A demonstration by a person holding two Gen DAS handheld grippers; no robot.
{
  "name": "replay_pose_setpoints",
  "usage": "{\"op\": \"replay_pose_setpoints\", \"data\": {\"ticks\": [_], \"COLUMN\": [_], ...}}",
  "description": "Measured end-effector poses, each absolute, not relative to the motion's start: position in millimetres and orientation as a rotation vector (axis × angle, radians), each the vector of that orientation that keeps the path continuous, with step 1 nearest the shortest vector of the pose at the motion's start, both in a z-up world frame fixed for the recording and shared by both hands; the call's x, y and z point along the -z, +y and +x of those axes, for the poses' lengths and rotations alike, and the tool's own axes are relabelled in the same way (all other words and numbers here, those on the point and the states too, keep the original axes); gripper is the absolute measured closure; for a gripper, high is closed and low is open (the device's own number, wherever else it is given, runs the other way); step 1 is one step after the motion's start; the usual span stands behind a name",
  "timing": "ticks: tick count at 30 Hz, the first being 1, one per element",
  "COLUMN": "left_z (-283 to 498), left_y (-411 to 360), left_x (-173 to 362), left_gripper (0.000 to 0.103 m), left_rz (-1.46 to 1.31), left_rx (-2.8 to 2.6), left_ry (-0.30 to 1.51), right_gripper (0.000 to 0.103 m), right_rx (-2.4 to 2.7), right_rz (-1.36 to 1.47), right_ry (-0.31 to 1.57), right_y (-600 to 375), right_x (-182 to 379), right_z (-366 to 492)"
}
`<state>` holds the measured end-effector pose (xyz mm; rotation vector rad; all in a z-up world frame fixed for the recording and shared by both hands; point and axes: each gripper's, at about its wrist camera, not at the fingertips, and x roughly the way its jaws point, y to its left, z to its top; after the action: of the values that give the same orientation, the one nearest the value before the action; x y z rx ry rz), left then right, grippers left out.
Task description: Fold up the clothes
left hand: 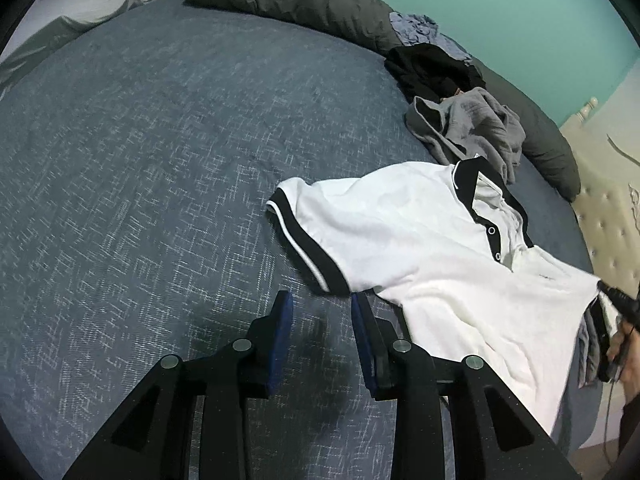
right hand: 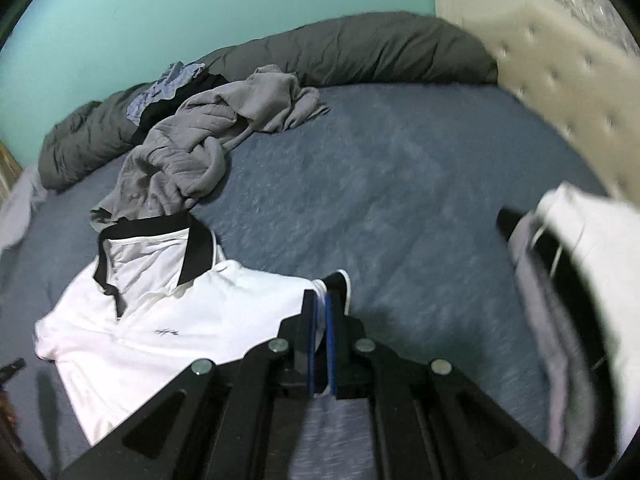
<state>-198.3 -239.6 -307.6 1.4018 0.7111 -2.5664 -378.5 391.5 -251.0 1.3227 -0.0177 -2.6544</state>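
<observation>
A white polo shirt (left hand: 404,236) with black collar and black sleeve bands lies face up on the blue bedspread (left hand: 160,160). My left gripper (left hand: 322,300) hovers open just in front of the shirt's near sleeve, nothing between its blue pads. In the right wrist view the same polo shirt (right hand: 160,320) spreads to the left, and my right gripper (right hand: 320,304) is shut on its black-banded sleeve, cloth pinched between the pads. At the right edge of the left wrist view, the right gripper (left hand: 616,304) shows with a hand behind it.
A crumpled grey garment (right hand: 208,136) lies beyond the collar, with black and light blue clothes (left hand: 432,64) behind it. A dark grey duvet (right hand: 360,52) rims the bed by the teal wall. A padded cream headboard (right hand: 560,72) stands right; folded clothes (right hand: 568,280) lie beside it.
</observation>
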Motion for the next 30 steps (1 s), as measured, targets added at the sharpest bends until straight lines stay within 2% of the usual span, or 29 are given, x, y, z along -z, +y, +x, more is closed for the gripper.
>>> {"op": "replay_pose_setpoints", "data": {"ticks": [1,3,4,6,7,8,10,16,18,19,22,24,25,26,27,28,29,30], "left_z": [-198.0,-197.7,-197.8,-197.3,-196.6,-196.0,-195.2,-195.0,-195.4,-195.8,-196.2,-195.8,-195.6,-195.4,-195.2,-195.2,-194.9,-194.4], "left_y": [-239.5,-238.6,-237.2,-234.6,-233.9,-232.9,-230.6,-225.2,-222.0,-219.5,-211.5,-207.7,-205.9,-204.3,-203.0,-201.9,-200.8,-199.7], "left_x": [307.6,307.9,308.6,309.8,309.9,310.0,310.5,318.2,320.3,321.2,323.6,324.6,325.2,325.8,326.3,326.7,327.0,327.1], "left_gripper": [0.070,0.070,0.070,0.070,0.070,0.070,0.070,0.069,0.069,0.069,0.069,0.069,0.069,0.069,0.069,0.069,0.069,0.069], "left_rz": [1.405,1.414,1.420,1.429,1.431,1.434,1.444,1.476,1.488,1.495,1.520,1.530,1.536,1.541,1.546,1.551,1.555,1.559], "left_rx": [2.565,2.562,2.561,2.563,2.565,2.567,2.573,2.567,2.564,2.565,2.570,2.572,2.572,2.573,2.573,2.574,2.575,2.576], "left_ry": [0.710,0.705,0.701,0.701,0.705,0.708,0.705,0.705,0.708,0.706,0.694,0.689,0.688,0.688,0.687,0.685,0.682,0.678], "right_gripper": [0.099,0.096,0.092,0.091,0.088,0.079,0.069,0.069,0.064,0.057,0.057,0.057,0.066,0.081,0.085,0.095,0.100,0.100], "right_rx": [2.662,2.551,2.509,2.510,2.548,2.562,2.569,2.480,2.434,2.413,2.374,2.348,2.341,2.338,2.335,2.332,2.345,2.370], "right_rz": [1.311,1.293,1.354,1.402,1.394,1.382,1.413,1.550,1.535,1.532,1.561,1.584,1.592,1.596,1.600,1.603,1.594,1.581], "right_ry": [0.010,-0.052,-0.057,-0.046,-0.036,-0.118,-0.255,-0.427,-0.510,-0.544,-0.562,-0.565,-0.562,-0.557,-0.551,-0.545,-0.537,-0.530], "right_y": [388.2,377.2,374.9,375.0,377.6,388.3,408.0,434.3,435.6,434.0,428.3,423.8,422.6,421.9,421.2,420.7,422.9,426.9], "right_x": [249.2,258.0,267.5,278.8,281.0,284.3,294.2,338.2,348.2,352.5,366.2,375.9,377.9,379.9,382.0,383.9,383.8,380.7], "right_z": [-380.4,-384.2,-387.2,-388.7,-387.4,-386.6,-385.4,-370.4,-364.1,-362.4,-359.8,-358.6,-358.9,-357.7,-356.4,-355.2,-353.3,-352.9]}}
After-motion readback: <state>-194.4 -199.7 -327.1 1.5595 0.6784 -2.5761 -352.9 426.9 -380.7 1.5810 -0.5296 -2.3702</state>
